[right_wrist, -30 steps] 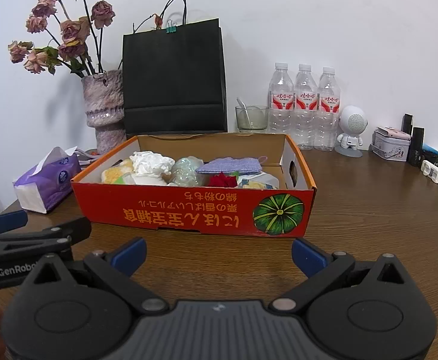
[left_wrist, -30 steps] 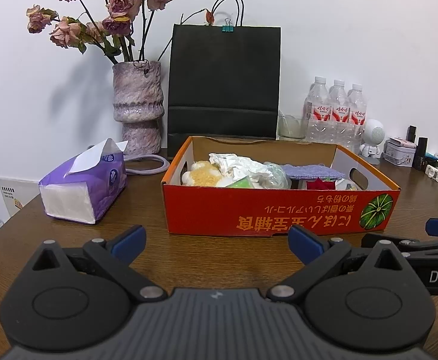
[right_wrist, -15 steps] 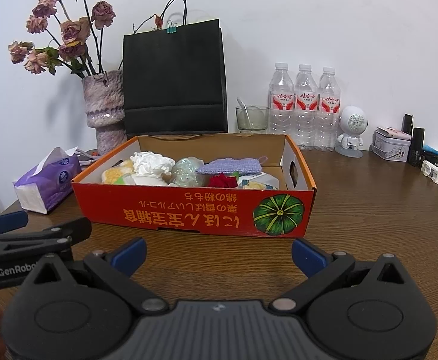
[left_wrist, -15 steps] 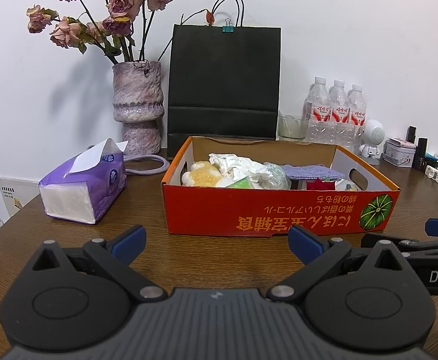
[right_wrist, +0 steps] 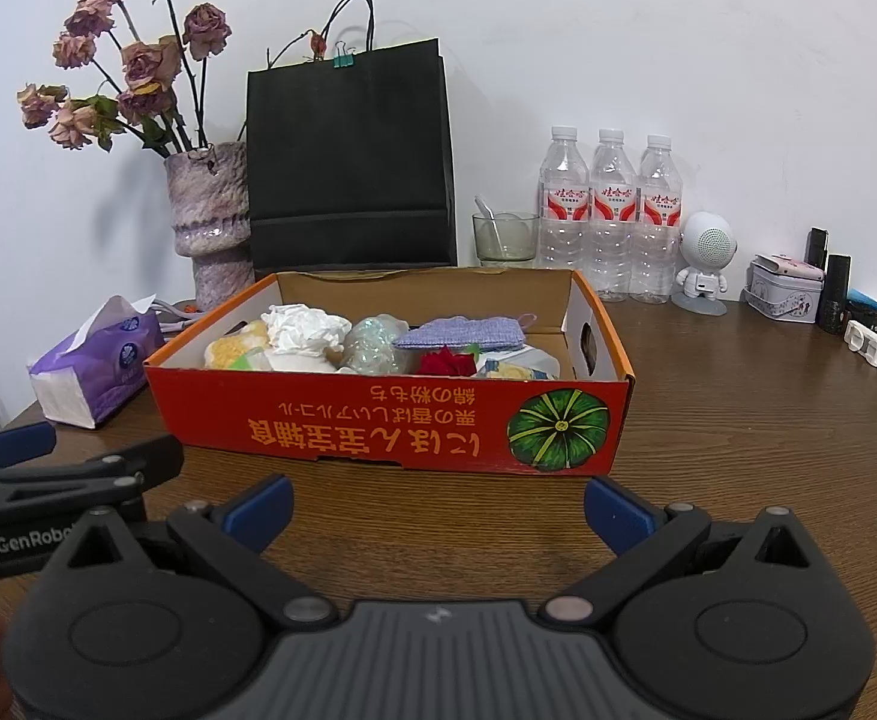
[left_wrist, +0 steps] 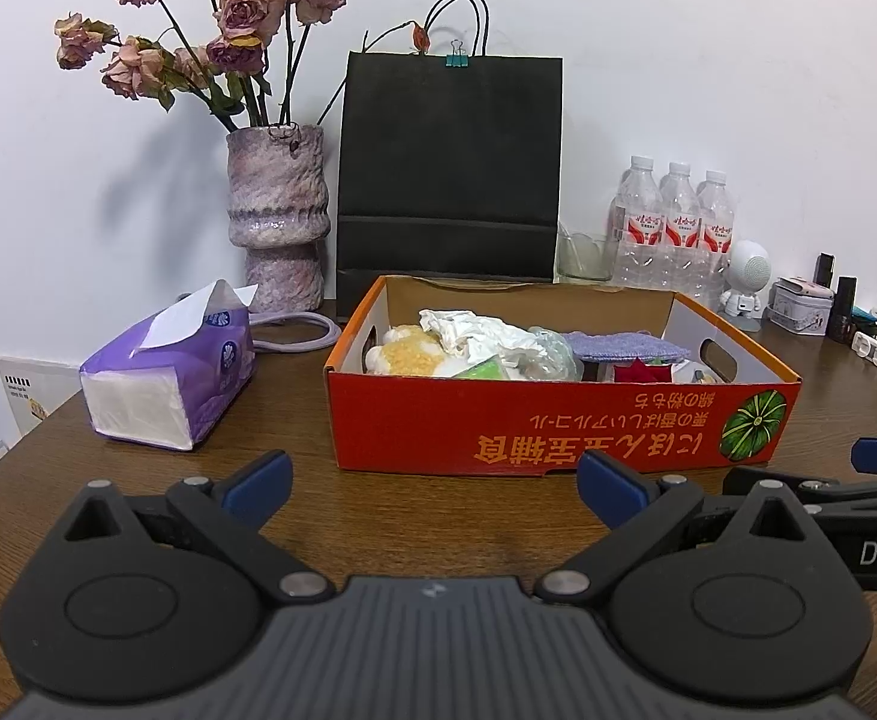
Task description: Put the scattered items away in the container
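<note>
Cardboard box, red and rectangular, sits mid-surface holding crumpled paper and one knitted cloth; both my left claw and right claw gape empty. Three plastic bottles line the far edge.

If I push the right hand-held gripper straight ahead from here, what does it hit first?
Most likely the red front wall of the cardboard box. The right hand-held gripper is open and empty, low over the wooden table, with only bare tabletop between it and the box. Depth is hard to judge through the fisheye.
</note>
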Motion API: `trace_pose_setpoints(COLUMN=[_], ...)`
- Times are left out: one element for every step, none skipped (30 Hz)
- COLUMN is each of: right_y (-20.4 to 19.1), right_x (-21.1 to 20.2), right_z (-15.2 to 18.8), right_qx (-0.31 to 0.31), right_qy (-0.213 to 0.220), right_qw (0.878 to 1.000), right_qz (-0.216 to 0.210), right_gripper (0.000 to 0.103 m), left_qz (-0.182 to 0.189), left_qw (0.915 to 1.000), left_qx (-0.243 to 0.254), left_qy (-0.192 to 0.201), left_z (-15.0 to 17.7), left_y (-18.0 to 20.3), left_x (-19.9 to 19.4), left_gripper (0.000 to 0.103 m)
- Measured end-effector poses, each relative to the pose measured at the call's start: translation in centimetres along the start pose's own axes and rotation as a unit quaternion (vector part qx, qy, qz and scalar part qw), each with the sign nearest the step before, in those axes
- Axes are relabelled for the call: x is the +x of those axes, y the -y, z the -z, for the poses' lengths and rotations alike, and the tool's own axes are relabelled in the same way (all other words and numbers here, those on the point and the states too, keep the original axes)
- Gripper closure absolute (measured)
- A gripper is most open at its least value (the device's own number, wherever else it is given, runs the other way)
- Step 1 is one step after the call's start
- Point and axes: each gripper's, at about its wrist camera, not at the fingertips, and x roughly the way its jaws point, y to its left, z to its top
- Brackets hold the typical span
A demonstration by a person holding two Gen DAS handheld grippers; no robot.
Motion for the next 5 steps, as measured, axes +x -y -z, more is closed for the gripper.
trace_pose_setpoints(right_y=[0.0, -0.04, -0.07, -0.1, -0.14], right_x=[0.0, -0.02, -0.02, -0.03, -0.04], right_z=[0.01, -0.02, -0.03, -0.05, -0.04], right_qx=[0.0, 0.0, -0.001, -0.002, -0.003], right_qy=[0.0, 0.0, 0.0, 0.0, 0.0], right_qw=[1.0, 1.0, 1.0, 1.0, 1.0], right_qz=[0.0, 0.0, -0.001, -0.002, -0.003], right_gripper=[0.0, 0.0, 0.0, 0.0, 0.0], left_qz=[0.0, 0.001, 0.001, -0.002, -0.007], left_qw=[1.0, 1.0, 1.0, 1.0, 0.9999], left_qx=[-0.001, -0.002, -0.003, -0.003, -0.001], left_qy=[0.0, 0.001, 0.003, 0.006, 0.008], left_z=[-0.01, 0.03, 0.05, 0.09, 0.12], left_y=[-0.02, -0.06, -0.09, -0.08, 0.0], left_x=[-0.02, -0.04, -0.11, -0.23, -0.34], left_gripper=[0.0, 0.0, 0.0, 0.0, 0.0])
